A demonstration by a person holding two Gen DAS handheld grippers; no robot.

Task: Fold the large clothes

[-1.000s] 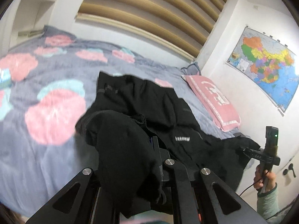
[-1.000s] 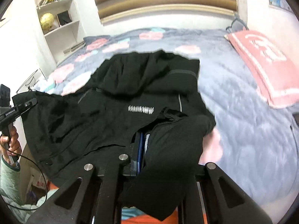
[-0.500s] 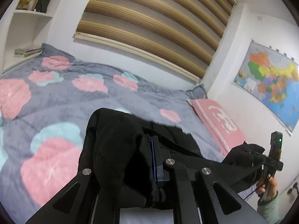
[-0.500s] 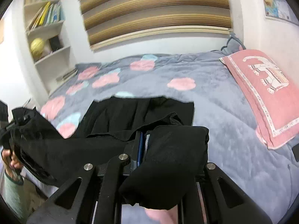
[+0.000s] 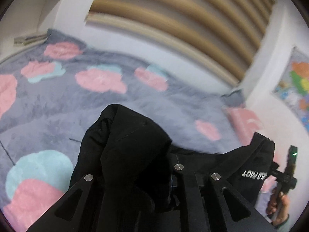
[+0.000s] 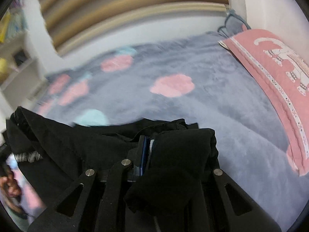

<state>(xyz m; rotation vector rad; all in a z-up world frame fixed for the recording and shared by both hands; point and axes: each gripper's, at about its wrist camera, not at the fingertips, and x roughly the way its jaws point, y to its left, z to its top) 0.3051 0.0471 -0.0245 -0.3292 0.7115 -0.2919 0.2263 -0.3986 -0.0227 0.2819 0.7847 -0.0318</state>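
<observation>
A large black garment (image 5: 127, 147) with white lettering hangs stretched in the air between my two grippers, above the bed. My left gripper (image 5: 170, 176) is shut on one bunched end of it; cloth drapes over the left finger. My right gripper (image 6: 147, 150) is shut on the other end (image 6: 179, 154), cloth draped over its right finger. In the left wrist view the right gripper (image 5: 287, 174) shows at the far right with the hand holding it. The garment's lower part is hidden below both views.
The bed with a grey blanket with pink and teal blotches (image 5: 63, 104) (image 6: 193, 106) lies ahead and below. A pink pillow (image 6: 274, 81) lies at the right by the wall. A shelf (image 6: 17, 61) stands left; a map (image 5: 295, 89) hangs right.
Both grippers have risen and lifted the garment off the bed; it lay spread on the blanket a second ago and now hangs between them. Both views are blurred by motion.
</observation>
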